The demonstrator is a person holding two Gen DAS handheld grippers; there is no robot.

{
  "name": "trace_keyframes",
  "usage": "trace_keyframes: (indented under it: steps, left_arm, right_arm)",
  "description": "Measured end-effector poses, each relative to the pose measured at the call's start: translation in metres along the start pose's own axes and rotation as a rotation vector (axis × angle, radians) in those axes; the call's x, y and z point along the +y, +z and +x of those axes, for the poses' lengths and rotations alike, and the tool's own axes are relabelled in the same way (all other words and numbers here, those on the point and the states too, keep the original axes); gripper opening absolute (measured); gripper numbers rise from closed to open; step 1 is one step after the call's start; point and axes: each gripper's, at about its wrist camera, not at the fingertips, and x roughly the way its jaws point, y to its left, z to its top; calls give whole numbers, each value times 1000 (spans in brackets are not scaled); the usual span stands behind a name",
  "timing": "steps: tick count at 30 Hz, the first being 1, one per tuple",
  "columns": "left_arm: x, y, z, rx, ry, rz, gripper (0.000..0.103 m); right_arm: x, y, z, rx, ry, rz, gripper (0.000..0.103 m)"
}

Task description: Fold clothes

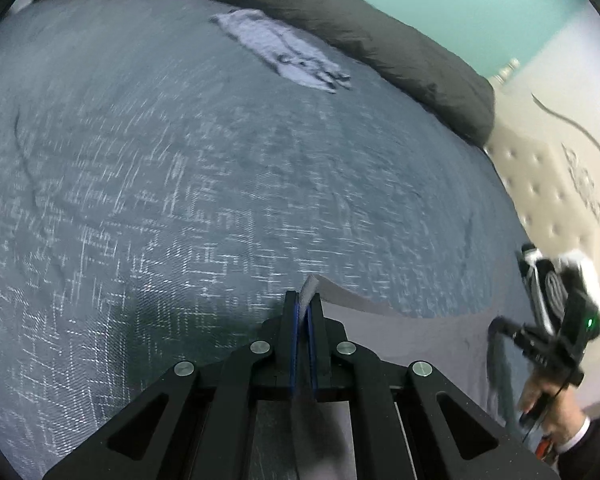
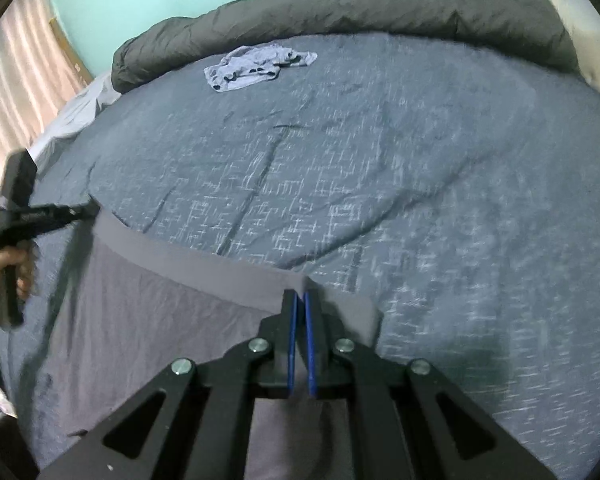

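A grey garment (image 2: 160, 320) with a darker waistband hangs stretched between my two grippers above the bed. In the right wrist view my right gripper (image 2: 301, 295) is shut on the waistband's right end. My left gripper (image 2: 94, 210) pinches the left end at the far left, held by a hand. In the left wrist view my left gripper (image 1: 304, 300) is shut on a corner of the grey garment (image 1: 400, 340), with cloth poking up between its blue pads. My right gripper (image 1: 496, 325) grips the other end at the lower right.
A blue-grey bedspread (image 2: 420, 160) covers the bed. A crumpled light blue garment (image 2: 256, 66) lies at its far side, next to a rolled dark grey duvet (image 2: 340, 8). Pink curtains (image 2: 20, 80) hang at the left. A cream tufted headboard (image 1: 540, 184) stands at the right.
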Motion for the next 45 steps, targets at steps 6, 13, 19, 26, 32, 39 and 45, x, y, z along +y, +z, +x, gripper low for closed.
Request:
trace_keyframes:
  steps: [6, 13, 19, 26, 32, 39, 45]
  left_arm:
    - [11, 1, -9, -22, -17, -21, 22]
    - [4, -13, -11, 13, -37, 84, 25]
    - [-2, -14, -1, 24, -23, 112, 24]
    - [-6, -10, 0, 16, 7, 147, 3]
    - [-5, -7, -11, -13, 6, 139, 2]
    - [-3, 10, -12, -31, -4, 97, 2]
    - [-2, 25, -2, -22, 28, 86, 2]
  right_arm:
    - [-29, 3, -28, -76, 46, 123, 42]
    - [-65, -10, -36, -51, 21, 219, 42]
    - [-67, -12, -21, -20, 30, 229, 42]
    - [-61, -9, 4, 27, 58, 214, 19]
    - [-54, -4, -11, -66, 41, 182, 3]
    - [-48, 23, -21, -105, -26, 131, 2]
    - [-47, 51, -10, -102, -63, 104, 2]
